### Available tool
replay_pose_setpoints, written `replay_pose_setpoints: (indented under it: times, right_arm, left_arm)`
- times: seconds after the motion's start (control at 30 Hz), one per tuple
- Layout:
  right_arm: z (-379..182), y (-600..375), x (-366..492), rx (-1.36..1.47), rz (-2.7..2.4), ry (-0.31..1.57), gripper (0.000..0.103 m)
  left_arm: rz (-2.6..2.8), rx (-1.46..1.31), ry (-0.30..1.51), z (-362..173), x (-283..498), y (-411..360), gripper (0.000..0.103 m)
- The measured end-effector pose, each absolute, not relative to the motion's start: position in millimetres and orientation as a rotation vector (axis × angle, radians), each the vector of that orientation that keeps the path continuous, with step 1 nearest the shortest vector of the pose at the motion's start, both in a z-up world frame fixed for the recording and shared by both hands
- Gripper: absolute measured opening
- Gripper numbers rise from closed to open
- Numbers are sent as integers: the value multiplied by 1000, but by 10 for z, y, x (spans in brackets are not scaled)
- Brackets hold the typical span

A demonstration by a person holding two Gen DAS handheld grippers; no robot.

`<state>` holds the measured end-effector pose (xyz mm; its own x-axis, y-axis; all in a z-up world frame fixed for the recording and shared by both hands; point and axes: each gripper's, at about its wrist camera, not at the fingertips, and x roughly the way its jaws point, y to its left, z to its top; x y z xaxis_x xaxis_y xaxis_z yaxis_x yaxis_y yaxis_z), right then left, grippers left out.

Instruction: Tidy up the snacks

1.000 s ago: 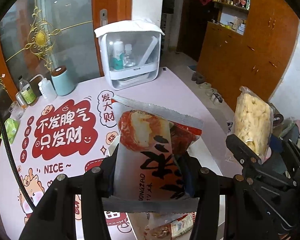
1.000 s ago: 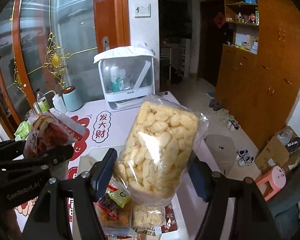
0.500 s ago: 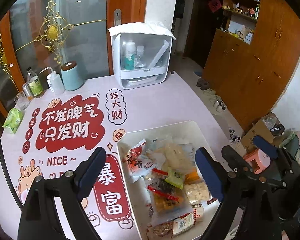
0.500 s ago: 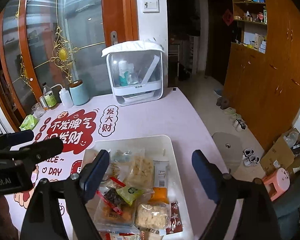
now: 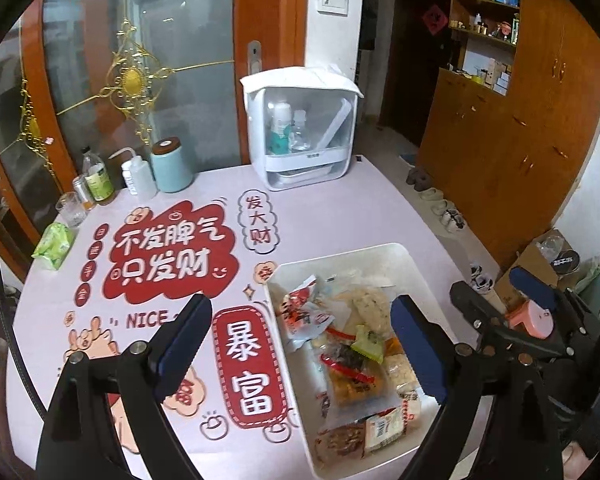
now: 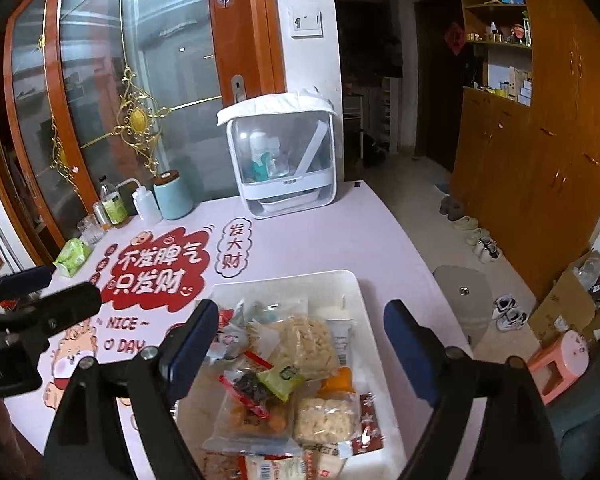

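Dim indoor light around me; a ceiling lamp glares off the glass door (image 6: 148,92). My fisheye views bend and blacken at the edges, slightly soft, the doorway (image 6: 432,92) dark.

Both wrist views high, angled down, sharing snack tray (image 5: 380,250) (image 6: 288,278)

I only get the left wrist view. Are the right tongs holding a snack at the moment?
Observer: No. The right tongs are open, with nothing between them, above the snack tray.
Operator: What lies along the tray's right wall? It's blocked here.
Observer: A red packet with stars, beside a bag of pale puffs.
Operator: Anything on the floor past that side?
Observer: A grey round stool, close to the table.
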<state>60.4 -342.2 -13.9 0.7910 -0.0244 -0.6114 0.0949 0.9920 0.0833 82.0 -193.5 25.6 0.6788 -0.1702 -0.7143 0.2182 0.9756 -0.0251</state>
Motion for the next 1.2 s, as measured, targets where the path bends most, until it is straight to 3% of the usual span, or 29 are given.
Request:
replay_pose_setpoints:
  times: [1.2]
  right_arm:
    - [5, -1108, 66, 136, 126, 777, 86]
  left_arm:
    - [111, 40, 839, 201, -215, 483, 91]
